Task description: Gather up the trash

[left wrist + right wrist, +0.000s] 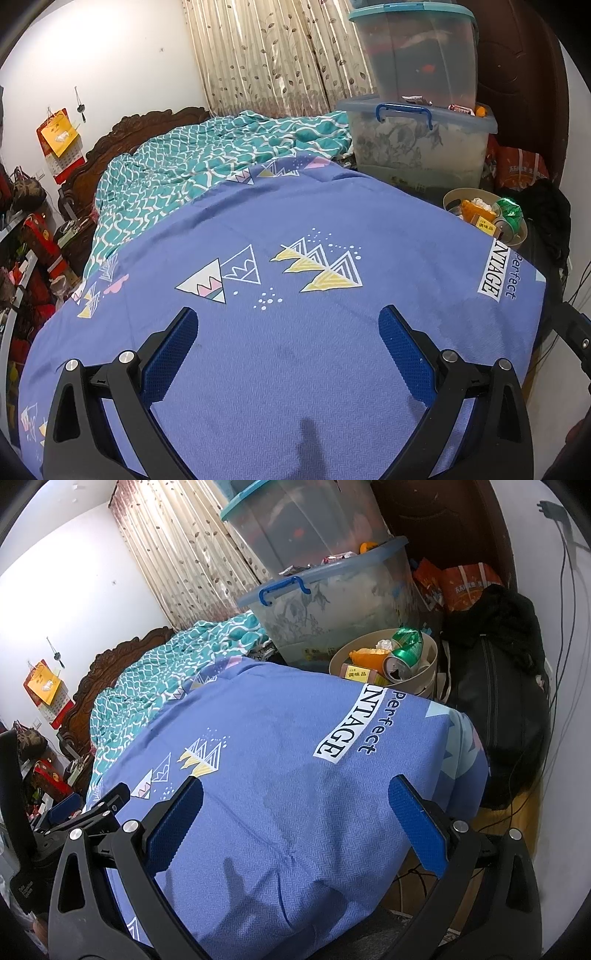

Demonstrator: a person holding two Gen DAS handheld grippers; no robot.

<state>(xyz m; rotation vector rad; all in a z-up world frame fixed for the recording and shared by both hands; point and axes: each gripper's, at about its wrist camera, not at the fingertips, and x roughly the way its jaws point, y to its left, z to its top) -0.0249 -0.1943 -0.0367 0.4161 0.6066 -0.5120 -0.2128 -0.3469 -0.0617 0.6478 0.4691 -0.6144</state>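
Observation:
A beige round bin (430, 653) stands beside the bed's far right edge, holding a crushed green can (404, 655), an orange wrapper (364, 656) and a small yellow box (356, 672). The left wrist view shows the same bin (454, 197) with the green can (509, 210) at the right. My left gripper (288, 323) hovers open over the blue bedsheet (295, 350), nothing between its fingers. My right gripper (295, 794) is also open and empty, over the sheet's right part (295, 812). The left gripper's tip (110, 801) shows at the left of the right wrist view.
Two stacked clear storage boxes (417, 140) with blue lids sit at the bed's far right. A teal patterned quilt (207, 158) lies bunched toward the carved headboard (147, 125). A black bag (495, 709) and cables lie right of the bed; cluttered shelves (22, 266) stand left.

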